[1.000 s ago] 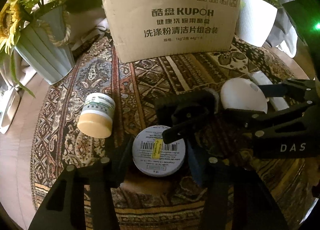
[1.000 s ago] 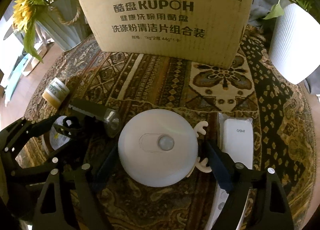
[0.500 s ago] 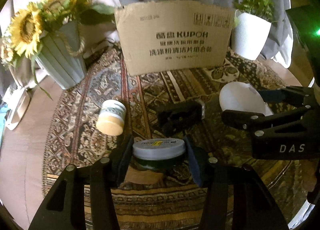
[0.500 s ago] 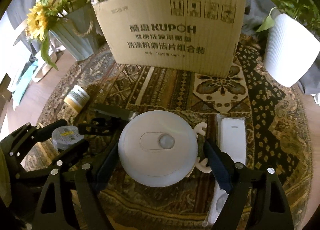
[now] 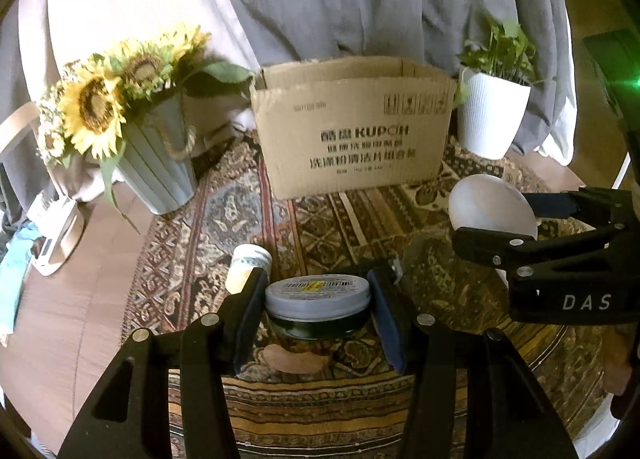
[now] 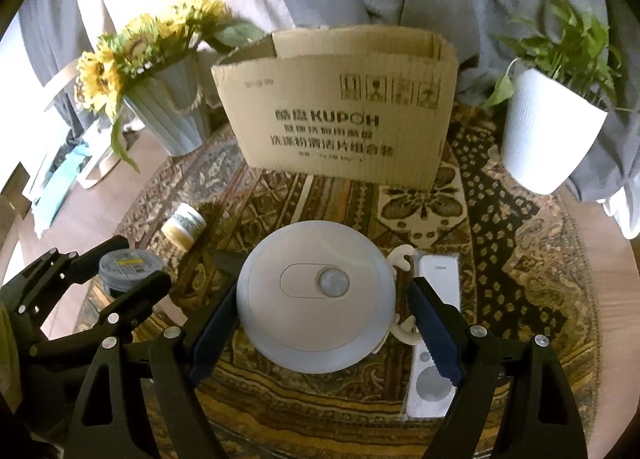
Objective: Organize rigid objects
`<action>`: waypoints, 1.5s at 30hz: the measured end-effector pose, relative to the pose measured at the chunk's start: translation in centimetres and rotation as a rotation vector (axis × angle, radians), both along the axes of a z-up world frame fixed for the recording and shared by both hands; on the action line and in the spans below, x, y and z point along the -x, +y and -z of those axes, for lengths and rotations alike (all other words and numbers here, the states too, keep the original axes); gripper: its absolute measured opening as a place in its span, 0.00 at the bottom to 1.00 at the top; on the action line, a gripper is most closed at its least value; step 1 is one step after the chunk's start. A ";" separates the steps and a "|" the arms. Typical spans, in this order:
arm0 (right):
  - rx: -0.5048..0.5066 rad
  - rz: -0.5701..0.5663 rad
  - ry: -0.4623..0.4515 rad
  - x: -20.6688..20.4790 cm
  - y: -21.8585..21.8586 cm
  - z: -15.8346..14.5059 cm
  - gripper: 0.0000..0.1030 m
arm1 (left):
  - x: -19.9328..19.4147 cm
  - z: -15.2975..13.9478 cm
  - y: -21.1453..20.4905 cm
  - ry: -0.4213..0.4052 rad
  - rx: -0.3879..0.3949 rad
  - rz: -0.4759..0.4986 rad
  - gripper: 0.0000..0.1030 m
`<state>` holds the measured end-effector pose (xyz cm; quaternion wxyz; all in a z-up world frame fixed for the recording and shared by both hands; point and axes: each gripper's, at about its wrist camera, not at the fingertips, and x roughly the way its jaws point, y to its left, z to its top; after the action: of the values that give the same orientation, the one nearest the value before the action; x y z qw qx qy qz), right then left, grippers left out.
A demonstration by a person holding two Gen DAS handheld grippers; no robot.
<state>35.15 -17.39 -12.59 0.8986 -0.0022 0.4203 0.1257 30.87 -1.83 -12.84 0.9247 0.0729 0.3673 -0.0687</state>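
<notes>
My left gripper [image 5: 318, 293] is shut on a dark green jar [image 5: 317, 311] with a grey barcoded lid, held above the patterned tablecloth [image 5: 320, 227]. My right gripper [image 6: 320, 295] is shut on a round white sensor light [image 6: 316, 299] with small antler-shaped pieces on its right side, also lifted clear of the cloth. In the left wrist view the right gripper [image 5: 516, 219] and the light [image 5: 486, 201] appear at the right. In the right wrist view the left gripper [image 6: 136, 265] and the jar [image 6: 128, 261] are at the lower left. An open-topped cardboard box [image 5: 352, 127] [image 6: 336, 111] stands behind.
A small cream-lidded jar [image 5: 247, 265] [image 6: 185, 225] lies on its side on the cloth. A white remote [image 6: 434, 339] lies under the right finger. A black item [image 5: 394, 263] is partly hidden behind the green jar. A sunflower pot [image 5: 156, 167] and a white plant pot [image 5: 490, 115] flank the box.
Both grippers have risen with their objects. The green jar has come up off the cloth, and both views have tipped up so that the box's open top and the curtains show.
</notes>
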 end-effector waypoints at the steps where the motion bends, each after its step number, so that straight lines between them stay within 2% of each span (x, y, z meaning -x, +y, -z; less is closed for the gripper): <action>1: 0.000 0.003 -0.006 0.1 0.0 -0.3 0.83 | 0.1 -0.4 0.0 -0.011 -0.002 -0.002 0.49; 6: -0.007 0.018 -0.045 0.6 -0.2 -1.9 0.82 | 0.2 -2.2 0.0 -0.061 -0.007 -0.007 0.49; 8: -0.015 0.016 -0.074 0.7 -0.4 -2.9 0.69 | 0.1 -3.1 0.0 -0.086 -0.007 -0.008 0.50; 10: -0.014 0.018 -0.099 0.7 -0.5 -3.7 0.69 | -0.2 -3.9 0.0 -0.107 -0.006 -0.011 0.49; 11: -0.009 0.023 -0.122 0.7 -0.5 -4.3 0.66 | -0.4 -4.1 -0.1 -0.112 -0.008 -0.014 0.49; 12: -0.009 0.027 -0.137 0.6 -0.6 -4.6 0.60 | -0.6 -4.3 -0.2 -0.117 -0.007 -0.012 0.49; 13: -0.018 0.028 -0.140 0.4 -0.7 -4.8 0.48 | -0.7 -4.4 -0.3 -0.123 -0.003 -0.007 0.49; 14: -0.027 0.024 -0.131 0.2 -0.8 -4.8 0.47 | -0.9 -4.5 -0.4 -0.124 -0.001 -0.005 0.49; 26: -0.061 0.038 -0.049 -0.7 -1.4 -2.7 0.52 | -0.5 -3.4 -0.2 -0.099 0.012 -0.026 0.49; 41: -0.057 -0.030 0.018 -2.7 1.8 -0.3 0.68 | -0.5 -1.7 2.8 -0.074 0.001 -0.090 0.49; 45: -0.050 -0.057 0.052 -3.2 3.0 0.8 0.68 | -0.5 -0.9 3.8 -0.053 0.002 -0.114 0.49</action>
<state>38.34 -14.36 -13.41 0.8832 0.0119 0.4401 0.1617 31.34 1.92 -11.97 0.9367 0.0527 0.3460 -0.0142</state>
